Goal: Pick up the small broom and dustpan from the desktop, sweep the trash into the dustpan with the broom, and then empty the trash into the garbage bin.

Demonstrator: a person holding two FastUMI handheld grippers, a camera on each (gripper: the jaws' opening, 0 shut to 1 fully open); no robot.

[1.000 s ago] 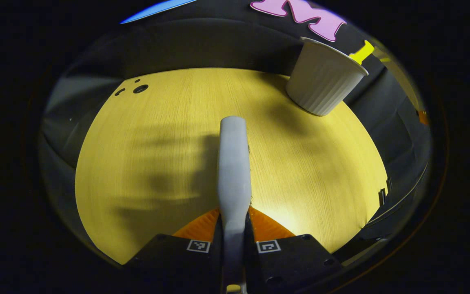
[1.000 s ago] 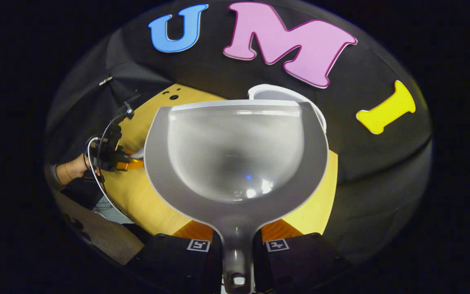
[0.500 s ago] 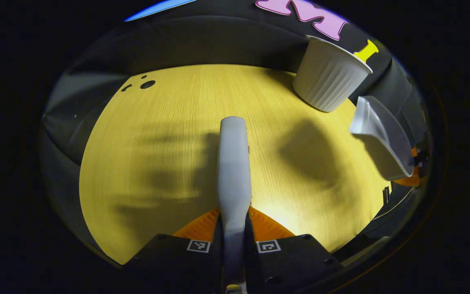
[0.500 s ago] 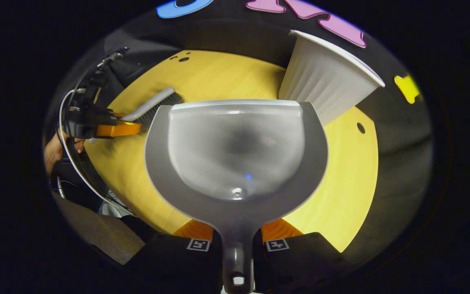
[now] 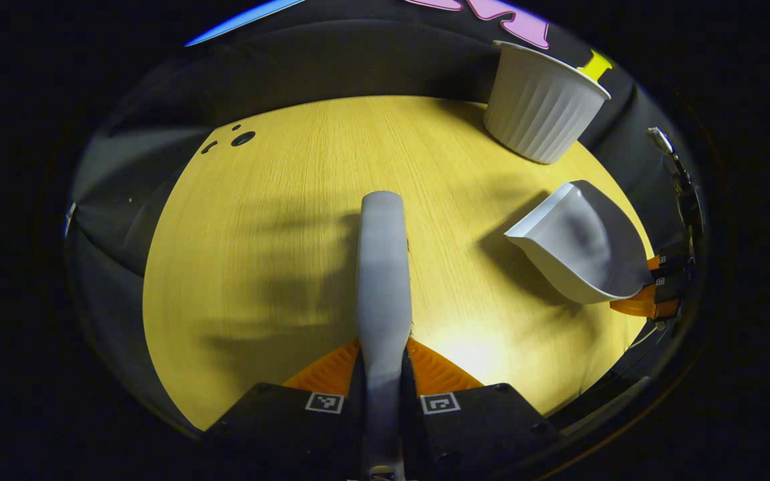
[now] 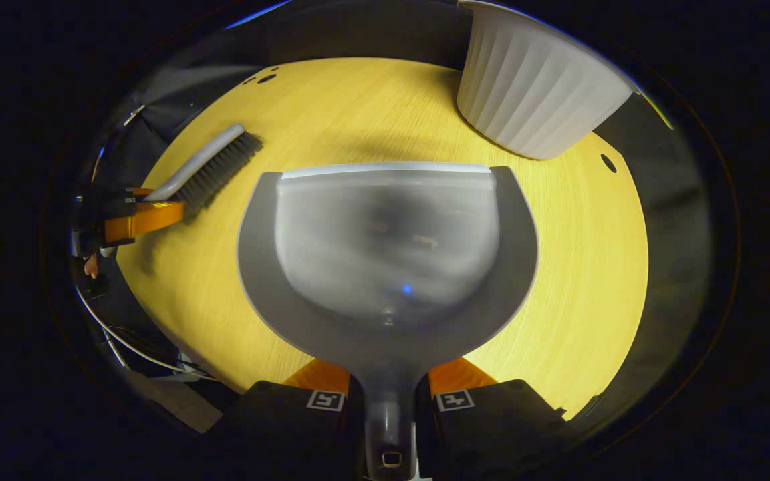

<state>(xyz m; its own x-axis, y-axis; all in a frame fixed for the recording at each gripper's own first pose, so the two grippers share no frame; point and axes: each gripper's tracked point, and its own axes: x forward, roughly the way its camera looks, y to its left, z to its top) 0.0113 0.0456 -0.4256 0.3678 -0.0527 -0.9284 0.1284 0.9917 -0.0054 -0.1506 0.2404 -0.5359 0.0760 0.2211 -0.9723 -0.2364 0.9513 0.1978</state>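
Note:
My left gripper [image 5: 383, 366] is shut on the grey handle of the small broom [image 5: 382, 260], which points out over the yellow wooden desktop [image 5: 258, 267]. In the right gripper view the broom [image 6: 210, 167] shows its dark bristles low over the desktop at the left, held by the left gripper [image 6: 148, 215]. My right gripper [image 6: 390, 379] is shut on the handle of the grey dustpan [image 6: 388, 247]. The dustpan [image 5: 579, 244] hangs tilted just above the desktop, in front of the white ribbed garbage bin [image 5: 542, 107], with the right gripper [image 5: 649, 297] behind it.
The garbage bin [image 6: 539, 93] stands upright at the desktop's far right corner. Small round holes [image 5: 243, 138] mark the far left of the desktop, and one hole [image 6: 607, 163] lies right of the bin. Black cloth walls surround the desktop. Cables hang at the left edge [image 6: 124, 334].
The right gripper has brought the dustpan down from beside the bin's rim to low over the desktop, toward the broom. The left gripper and broom have hardly moved.

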